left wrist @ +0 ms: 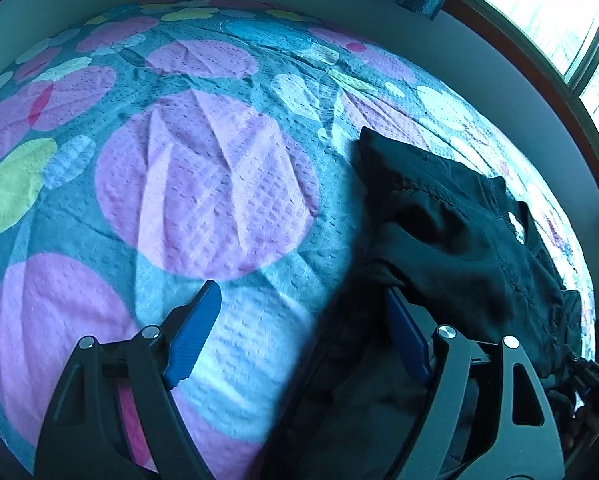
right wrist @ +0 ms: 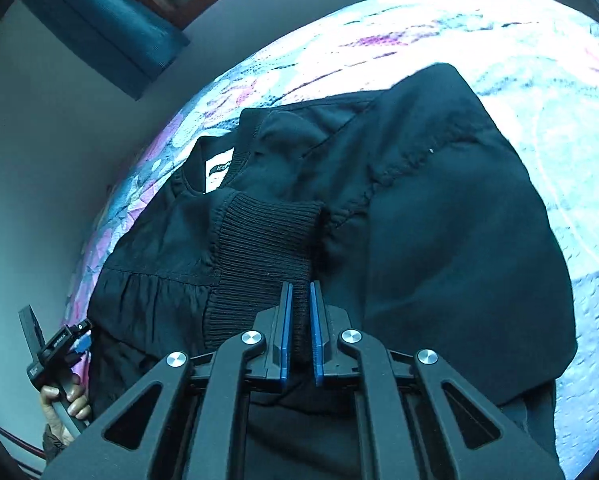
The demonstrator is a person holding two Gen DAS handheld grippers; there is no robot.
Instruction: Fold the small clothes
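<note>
Bed (left wrist: 203, 184) with dotted quilt holds a black jacket (right wrist: 439, 208); right claw (right wrist: 299, 300) pinches its ribbed cuff (right wrist: 259, 240), left claw (left wrist: 299, 296) gapes wide, empty.

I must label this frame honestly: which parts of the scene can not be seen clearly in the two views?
- Left wrist view: the black garment covers the tip of the left gripper's right finger.
- Right wrist view: the label print is too small to read.
- Right wrist view: the right gripper hides the cuff's pinched edge.
</note>
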